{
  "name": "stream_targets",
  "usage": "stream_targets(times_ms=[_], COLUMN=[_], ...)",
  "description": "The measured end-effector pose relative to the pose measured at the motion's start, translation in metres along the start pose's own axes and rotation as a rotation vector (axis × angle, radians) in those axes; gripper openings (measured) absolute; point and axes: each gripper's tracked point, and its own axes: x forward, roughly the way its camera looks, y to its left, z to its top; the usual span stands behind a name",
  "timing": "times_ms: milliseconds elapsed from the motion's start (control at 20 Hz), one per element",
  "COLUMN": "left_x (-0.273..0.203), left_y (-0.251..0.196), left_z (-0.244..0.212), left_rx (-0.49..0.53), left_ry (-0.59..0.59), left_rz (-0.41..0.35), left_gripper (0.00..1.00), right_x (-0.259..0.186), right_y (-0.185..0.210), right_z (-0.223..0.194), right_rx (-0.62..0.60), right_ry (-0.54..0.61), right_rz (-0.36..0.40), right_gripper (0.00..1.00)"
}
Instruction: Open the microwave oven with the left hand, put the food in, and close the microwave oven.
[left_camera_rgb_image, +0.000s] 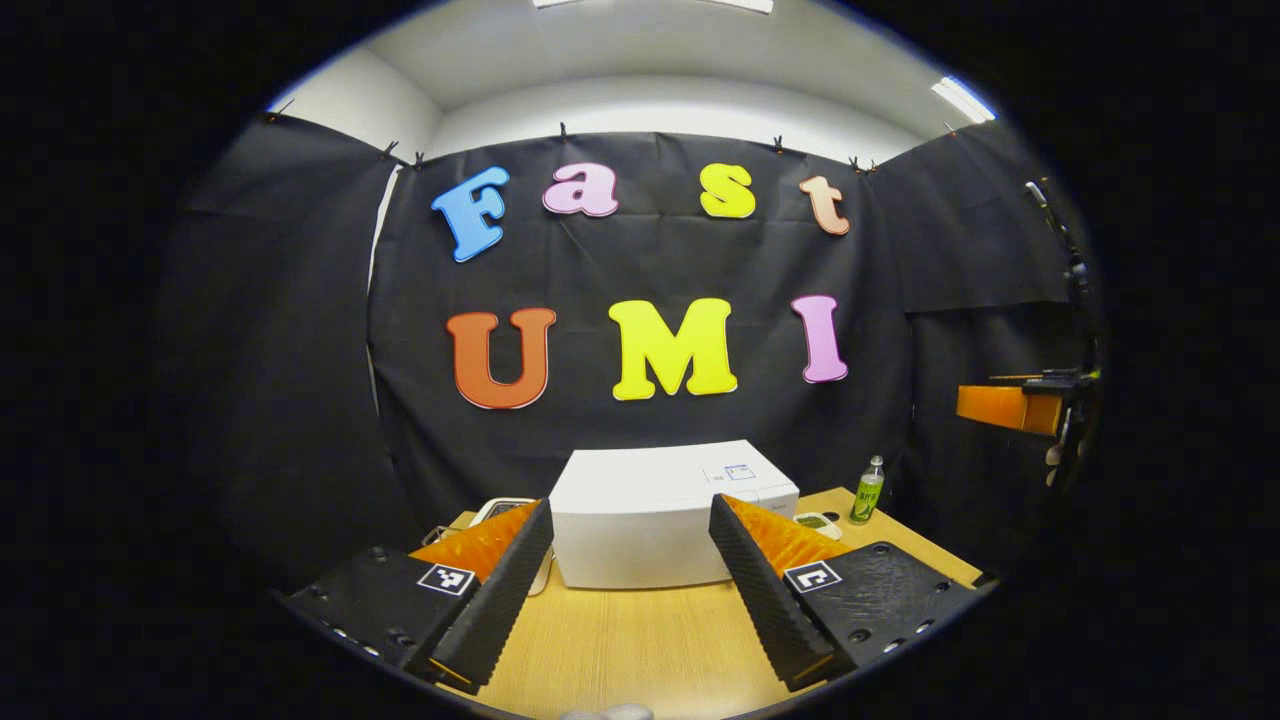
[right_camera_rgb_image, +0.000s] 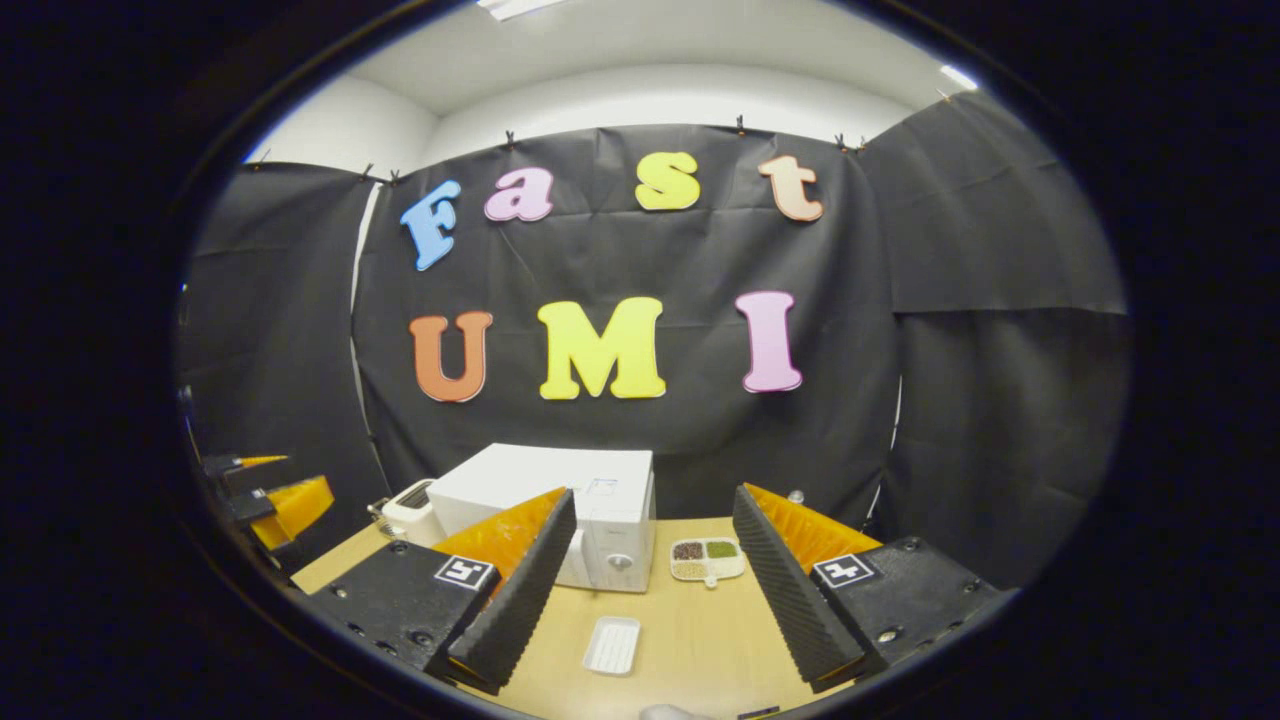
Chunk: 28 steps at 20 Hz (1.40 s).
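You hold both grippers — left gripper (left_camera_rgb_image: 630, 590) and right gripper (right_camera_rgb_image: 650, 590) — with jaws spread wide and empty, near the table's (left_camera_rgb_image: 640, 640) front edge, facing the closed white microwave (left_camera_rgb_image: 660, 515) at the far side, likely poised to reach its door.

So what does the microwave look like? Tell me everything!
The microwave is a white, smooth box, plastic or painted metal by its look, standing upright on the wooden table near the black cloth wall. Its door looks closed, and a round knob sits low on the front at the right. A small label sits on top. A compartment tray of food lies beside it. Nothing grips it.
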Motion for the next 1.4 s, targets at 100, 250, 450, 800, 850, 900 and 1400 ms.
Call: stream_targets(times_ms=[100, 250, 450, 800, 850, 900, 1400], left_x=[-0.005, -0.008, -0.007, -0.005, -0.005, -0.005, -0.005], left_y=[0.006, 0.016, 0.022, 0.028, 0.029, 0.030, 0.025], left_z=[0.009, 0.020, 0.024, 0.030, 0.030, 0.030, 0.038], left_rx=[-0.007, -0.037, -0.030, -0.041, -0.042, -0.043, -0.043], left_ry=[-0.016, -0.045, -0.059, -0.074, -0.071, -0.071, -0.092], left_rz=[0.011, 0.037, 0.050, 0.056, 0.052, 0.053, 0.044], left_gripper=[0.96, 0.96, 0.96, 0.96, 0.96, 0.96, 0.96], right_x=[-0.003, -0.005, -0.006, -0.002, -0.001, -0.001, -0.005], right_y=[0.002, 0.004, 0.006, 0.011, 0.011, 0.011, 0.011], right_z=[-0.003, -0.001, 0.007, 0.012, 0.014, 0.016, 0.021], right_rx=[-0.005, -0.003, -0.004, -0.017, -0.017, -0.018, -0.031], right_ry=[-0.001, -0.006, -0.027, -0.026, -0.027, -0.029, -0.041], right_rz=[-0.003, -0.005, -0.006, 0.002, 0.002, 0.000, 0.004], right_gripper=[1.00, 0.92, 0.92, 0.92, 0.92, 0.92, 0.92])
